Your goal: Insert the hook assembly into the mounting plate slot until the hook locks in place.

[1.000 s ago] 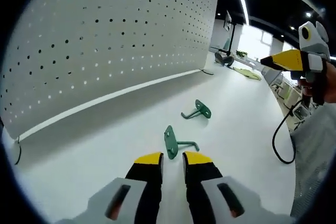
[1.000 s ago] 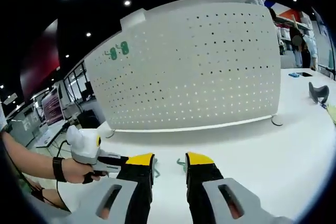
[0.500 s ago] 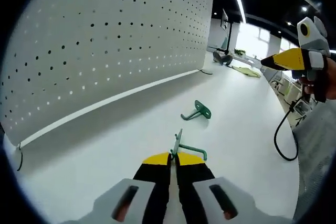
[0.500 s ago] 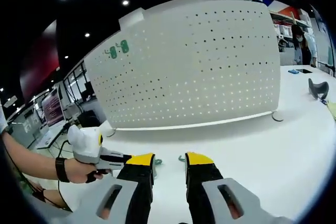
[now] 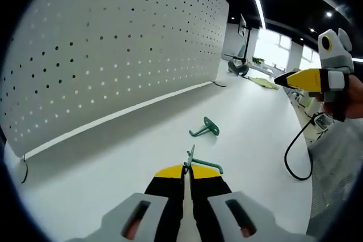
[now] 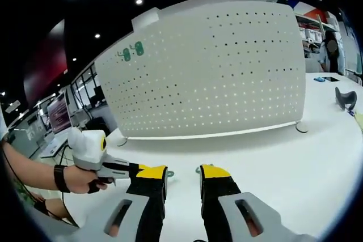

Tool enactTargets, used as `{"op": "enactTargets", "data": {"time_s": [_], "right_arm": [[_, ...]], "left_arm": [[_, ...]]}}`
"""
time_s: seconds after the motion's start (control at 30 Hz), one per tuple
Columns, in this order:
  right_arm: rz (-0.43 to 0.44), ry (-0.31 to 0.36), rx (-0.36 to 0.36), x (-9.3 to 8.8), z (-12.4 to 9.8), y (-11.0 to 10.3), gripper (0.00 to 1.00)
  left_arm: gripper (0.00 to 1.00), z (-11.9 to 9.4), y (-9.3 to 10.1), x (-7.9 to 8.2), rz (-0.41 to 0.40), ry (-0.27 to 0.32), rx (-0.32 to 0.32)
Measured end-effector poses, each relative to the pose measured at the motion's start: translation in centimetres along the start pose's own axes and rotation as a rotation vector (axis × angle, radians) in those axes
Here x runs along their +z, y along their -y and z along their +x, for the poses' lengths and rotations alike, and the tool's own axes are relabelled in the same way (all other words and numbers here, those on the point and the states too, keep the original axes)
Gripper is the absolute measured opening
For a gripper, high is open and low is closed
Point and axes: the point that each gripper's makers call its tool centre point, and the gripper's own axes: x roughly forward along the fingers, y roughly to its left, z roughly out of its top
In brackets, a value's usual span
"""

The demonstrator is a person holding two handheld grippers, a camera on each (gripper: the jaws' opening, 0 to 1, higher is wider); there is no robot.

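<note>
White table (image 5: 255, 117) and an upright white pegboard (image 5: 113, 43) form the setting of the left gripper view, the board running from 8 o'clock to 1 o'clock along the table's far side. Left gripper (image 5: 185, 173), at 6 o'clock: its yellow-tipped fingers (image 5: 169, 172) are pressed together on a green hook (image 5: 199, 164), pinching its flat plate edge-on while the bent arm points toward 3 o'clock. A second green hook (image 5: 205, 128) lies on the table just beyond, toward 12 o'clock, apart from the held one. At 3 o'clock, the right gripper (image 5: 286, 80) is held aloft in a hand (image 5: 347, 97), with a black cable (image 5: 295, 154) looping below it.

Right gripper view: the same pegboard (image 6: 215, 66) stands across the middle, with two green pieces (image 6: 132, 52) mounted near its top corner at 10 o'clock. Right gripper (image 6: 183, 173), at 6 o'clock: fingers (image 6: 214, 173) spread, nothing between them. At 8 o'clock, a hand (image 6: 79, 178) holds the left gripper, whose tip is hidden behind a right finger.
</note>
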Motion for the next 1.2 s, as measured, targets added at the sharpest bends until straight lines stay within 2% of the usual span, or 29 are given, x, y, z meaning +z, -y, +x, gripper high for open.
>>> {"op": "enactTargets", "data": {"time_s": [0.43,0.63,0.87,0.93,1.2], "right_arm": [[-0.041,0.017,0.033,0.8,-0.5,-1.2,0.23],[-0.060,0.027,0.059,1.1,-0.7,-2.1,0.23],[-0.119,0.052,0.101,1.6,-1.4,-3.4,0.23],[-0.127,0.043,0.114,1.5,-1.5,-3.7,0.23],[-0.162,0.050,0.156,1.2,-2.2,-4.9,0.23]], "left_arm": [[0.03,-2.6,1.3,3.0,-0.047,0.040,-0.017],[0.03,-3.6,1.8,3.6,-0.083,0.036,-0.015],[0.03,-5.6,2.8,5.1,-0.107,0.067,-0.017],[0.03,-5.9,3.2,5.3,-0.140,0.068,-0.029],[0.03,-7.6,4.0,6.2,-0.148,0.070,-0.014]]}}
